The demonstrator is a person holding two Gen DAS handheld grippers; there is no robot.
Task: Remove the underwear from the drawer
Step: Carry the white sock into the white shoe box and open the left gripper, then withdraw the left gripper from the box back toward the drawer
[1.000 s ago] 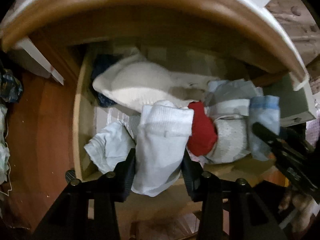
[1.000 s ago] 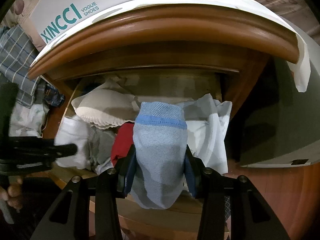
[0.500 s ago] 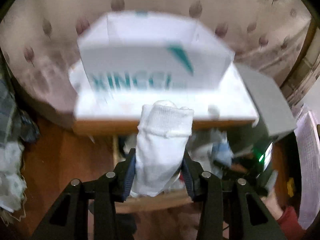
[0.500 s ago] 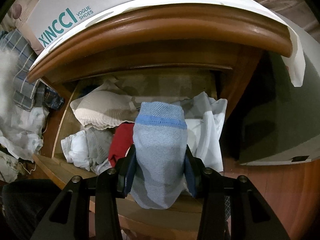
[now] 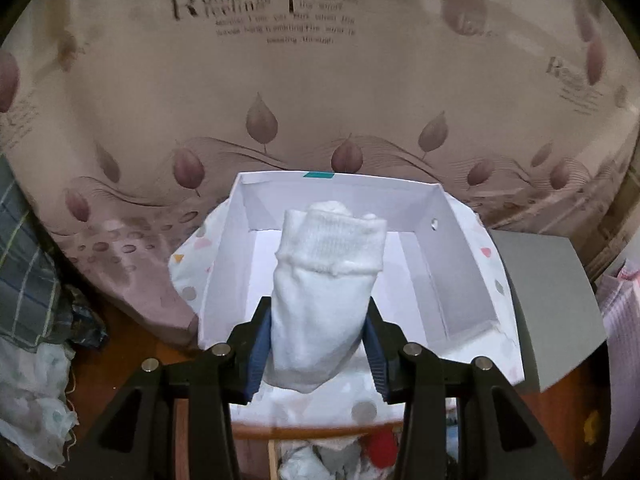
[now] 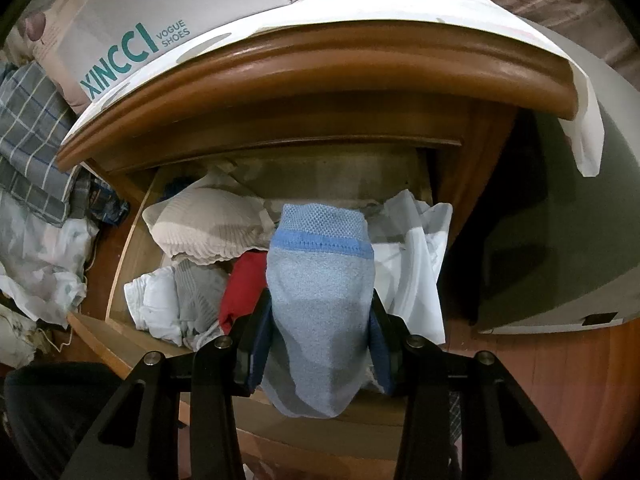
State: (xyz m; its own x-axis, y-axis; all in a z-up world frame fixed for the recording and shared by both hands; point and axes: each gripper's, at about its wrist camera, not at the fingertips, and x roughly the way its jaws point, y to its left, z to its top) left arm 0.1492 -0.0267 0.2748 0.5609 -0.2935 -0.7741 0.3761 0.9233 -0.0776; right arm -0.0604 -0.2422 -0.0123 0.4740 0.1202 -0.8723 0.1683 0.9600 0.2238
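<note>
My left gripper (image 5: pixel 318 344) is shut on a rolled white knit garment (image 5: pixel 324 280), held up over an open white shoe box (image 5: pixel 452 248) that stands on top of the nightstand. Inside the box I see only its bare floor. My right gripper (image 6: pixel 320 344) is shut on a rolled light-blue garment with a blue band (image 6: pixel 320 292), held above the open wooden drawer (image 6: pixel 132 240). In the drawer lie a cream piece (image 6: pixel 204 224), a red piece (image 6: pixel 240 292), grey and white pieces (image 6: pixel 168 304) and white cloth (image 6: pixel 416 264).
The nightstand's wooden top edge (image 6: pixel 320 64) overhangs the drawer, covered by a white dotted cloth (image 6: pixel 584 128). A grey box (image 6: pixel 560 240) stands to the right. A curtain with leaf print (image 5: pixel 320 80) hangs behind. Checked and white fabrics (image 6: pixel 32 184) pile up on the left.
My left gripper rose from over the drawer, carrying the white garment, to above the shoe box on the nightstand. The right gripper stayed put with the blue garment.
</note>
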